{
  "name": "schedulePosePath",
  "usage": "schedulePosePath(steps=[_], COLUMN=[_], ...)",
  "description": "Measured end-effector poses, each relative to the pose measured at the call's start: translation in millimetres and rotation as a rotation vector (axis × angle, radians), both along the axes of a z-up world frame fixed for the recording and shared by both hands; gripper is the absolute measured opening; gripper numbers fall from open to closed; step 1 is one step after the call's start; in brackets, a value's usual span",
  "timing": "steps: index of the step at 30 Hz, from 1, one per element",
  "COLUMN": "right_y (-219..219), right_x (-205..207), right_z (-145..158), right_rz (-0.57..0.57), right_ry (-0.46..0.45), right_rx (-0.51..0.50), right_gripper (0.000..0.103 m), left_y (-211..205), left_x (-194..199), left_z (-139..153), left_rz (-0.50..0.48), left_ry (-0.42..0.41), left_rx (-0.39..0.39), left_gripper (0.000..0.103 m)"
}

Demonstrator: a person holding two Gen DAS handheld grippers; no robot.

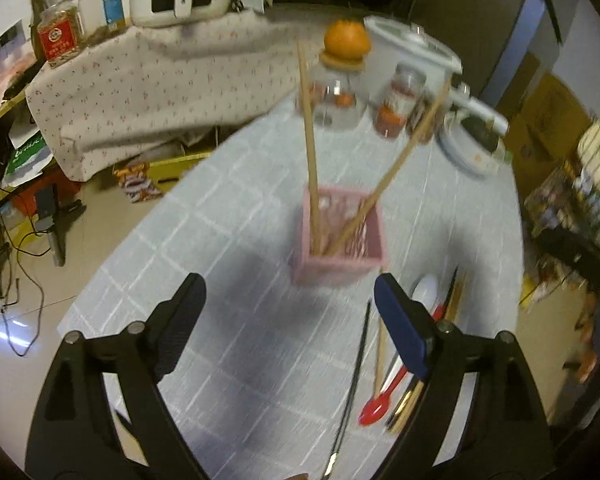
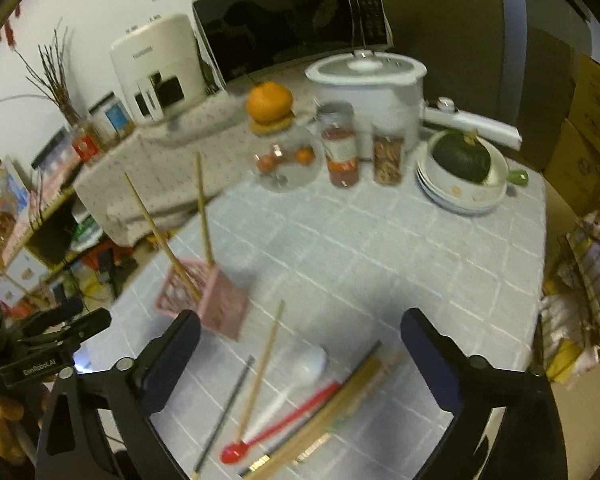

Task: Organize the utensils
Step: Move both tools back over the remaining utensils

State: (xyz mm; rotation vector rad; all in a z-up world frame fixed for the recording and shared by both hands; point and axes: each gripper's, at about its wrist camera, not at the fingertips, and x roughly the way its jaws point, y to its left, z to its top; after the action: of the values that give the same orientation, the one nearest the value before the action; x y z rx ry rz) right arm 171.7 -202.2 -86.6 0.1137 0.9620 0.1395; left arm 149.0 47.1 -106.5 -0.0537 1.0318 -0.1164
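A: Left gripper point(image 1: 288, 296) and right gripper point(image 2: 300, 332) both gape wide, nothing between the pads. Two chopsticks point(image 1: 312, 152) lean apart in the pink basket point(image 1: 340, 268), propped on opposite walls.

B: Remaining?

A: Pile point(image 2: 300, 400) on the desk point(image 2: 380, 260), near side, just right of the basket: red spoon point(image 2: 284, 424), white spoon point(image 2: 304, 372), roughly six sticks, blur hides the exact number.

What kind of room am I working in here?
Most likely a home kitchen or dining corner: a microwave, a rice cooker and food jars stand around a clothed table strewn with utensils.
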Motion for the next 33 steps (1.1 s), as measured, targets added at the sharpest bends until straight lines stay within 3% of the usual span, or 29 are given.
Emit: schedulePosePath(steps=[15,20,24,31,33], right_y=[-20,-24,-30,-37,-38], right_x=[-14,-11,-7,-6,-6], right_z=[-63,-82,-93,-105,-107], right_rz=[0.007,0.000,-0.007,-0.018,-0.019], right_ry=[0.220,0.293,0.338,0.382,0.389], right_rx=[-0.087,-0.103,-0.093,-0.090,-0.099], right_gripper=[0.103,0.103,0.103,0.103,0.103], left_y=[-37,-46,-55,-70,-73], left_x=[-11,-8,-4,3,5], left_z=[-74,-90,-99,-114,-119], left_rz=[-0.092,-0.119,-0.145,-0.172,-0.170], left_ry=[0.241,0.252,0.269,0.303,0.313], left_rx=[0.022,-0.007,-0.055,-0.097,-0.103], left_gripper=[0.086,0.085,0.048,0.041,0.031])
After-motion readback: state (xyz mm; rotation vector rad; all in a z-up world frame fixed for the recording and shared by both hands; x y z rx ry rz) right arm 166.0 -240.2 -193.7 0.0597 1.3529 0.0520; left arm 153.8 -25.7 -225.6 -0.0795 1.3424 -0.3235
